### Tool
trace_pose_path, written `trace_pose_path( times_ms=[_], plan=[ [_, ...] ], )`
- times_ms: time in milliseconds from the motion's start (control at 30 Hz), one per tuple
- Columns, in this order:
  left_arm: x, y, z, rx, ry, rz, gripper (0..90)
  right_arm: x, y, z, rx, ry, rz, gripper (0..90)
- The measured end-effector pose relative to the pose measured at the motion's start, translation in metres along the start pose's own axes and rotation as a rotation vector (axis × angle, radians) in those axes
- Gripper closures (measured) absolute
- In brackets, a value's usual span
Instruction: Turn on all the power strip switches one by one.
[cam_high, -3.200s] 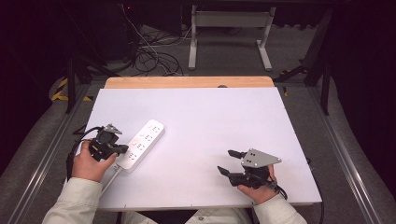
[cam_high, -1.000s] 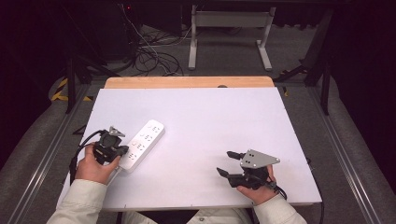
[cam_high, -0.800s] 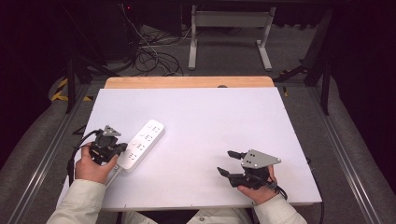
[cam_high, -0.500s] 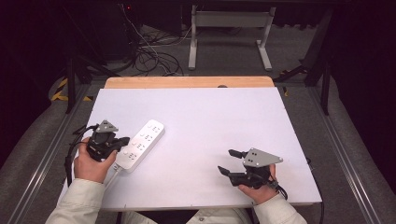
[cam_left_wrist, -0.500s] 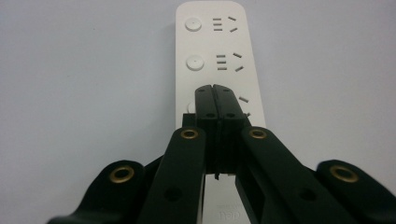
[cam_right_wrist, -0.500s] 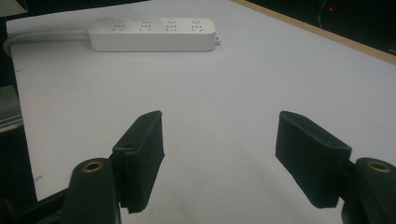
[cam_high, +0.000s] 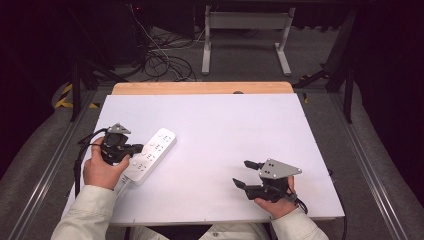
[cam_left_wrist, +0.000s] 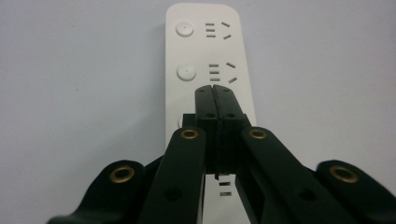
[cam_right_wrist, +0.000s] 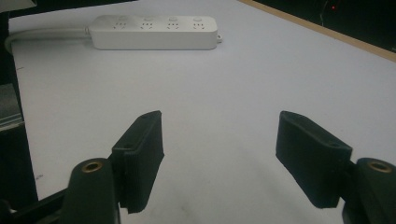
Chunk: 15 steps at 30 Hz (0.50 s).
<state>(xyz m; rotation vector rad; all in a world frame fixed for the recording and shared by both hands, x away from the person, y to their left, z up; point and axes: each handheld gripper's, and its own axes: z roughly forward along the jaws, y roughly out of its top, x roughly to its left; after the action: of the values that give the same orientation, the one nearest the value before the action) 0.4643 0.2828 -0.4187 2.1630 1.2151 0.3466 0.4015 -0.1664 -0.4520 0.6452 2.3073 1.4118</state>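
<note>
**Closed left gripper over the power strip, right gripper wide apart**

The white power strip (cam_high: 150, 155) lies flat on the white table (cam_high: 225, 130), at its left part near the person's side, and it runs at a slant away from the person toward the middle. Its cable goes out from the near end, under the left hand (cam_high: 100, 169). In the left gripper view the strip (cam_left_wrist: 210, 60) shows round buttons in one row and socket slots beside each of them.

The left gripper (cam_high: 131, 148) is at the near end of the strip. Its two jaws are pressed together with nothing between them, and their tip (cam_left_wrist: 215, 95) stands over the strip's top face, near one button. If the tip touches the strip, I cannot tell.

The right gripper (cam_high: 247, 173) is well apart from the strip, at the near right part of the table, held in the right hand (cam_high: 275, 202). Its jaws stand wide apart and empty, and they point toward the left side. In the right gripper view (cam_right_wrist: 219, 154) the strip (cam_right_wrist: 154, 31) is seen far behind them.
</note>
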Motion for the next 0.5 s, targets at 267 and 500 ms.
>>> trace_pose_path(
  times_ms=[267, 500],
  plan=[
    [0.004, 0.003, 0.013, 0.034, -0.002, -0.007, 90.0, 0.000, 0.000, 0.000, 0.004, 0.005, -0.001, 32.6],
    [0.005, 0.004, 0.022, 0.068, 0.014, 0.003, 90.0, 0.000, 0.000, 0.000, 0.003, 0.006, -0.004, 32.5]
  ],
)
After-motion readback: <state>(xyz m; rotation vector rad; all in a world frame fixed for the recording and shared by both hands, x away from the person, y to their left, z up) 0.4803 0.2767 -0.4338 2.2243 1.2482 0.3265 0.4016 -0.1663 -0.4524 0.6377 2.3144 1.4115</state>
